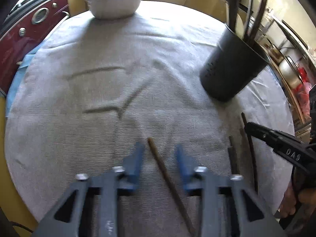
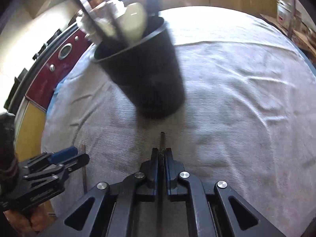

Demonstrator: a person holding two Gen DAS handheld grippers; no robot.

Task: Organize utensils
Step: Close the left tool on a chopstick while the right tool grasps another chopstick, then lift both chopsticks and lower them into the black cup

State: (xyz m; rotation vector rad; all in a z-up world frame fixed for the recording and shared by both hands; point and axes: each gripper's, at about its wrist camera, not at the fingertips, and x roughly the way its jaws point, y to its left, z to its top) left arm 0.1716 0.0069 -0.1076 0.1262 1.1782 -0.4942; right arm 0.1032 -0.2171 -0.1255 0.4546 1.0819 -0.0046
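Note:
My left gripper [image 1: 160,152] points down at the grey cloth with its blue fingers apart. A brown chopstick [image 1: 165,175] lies on the cloth between them, untouched by either pad. In the right wrist view my right gripper [image 2: 162,152] is shut on a thin dark chopstick [image 2: 162,139] whose tip pokes out ahead. From the left wrist view the right gripper [image 1: 249,127] is at the right, closed on that dark chopstick [image 1: 251,150], with another dark stick [image 1: 233,158] lying beside it. A black holder [image 1: 231,69] [image 2: 146,75] stands ahead, with several dark utensils [image 1: 254,19] in it.
A grey cloth [image 1: 118,59] covers the round table. White bowls [image 1: 114,2] are stacked at the far edge. A dark red appliance [image 1: 29,31] stands past the table's left side. The left gripper [image 2: 79,155] shows at the lower left of the right wrist view.

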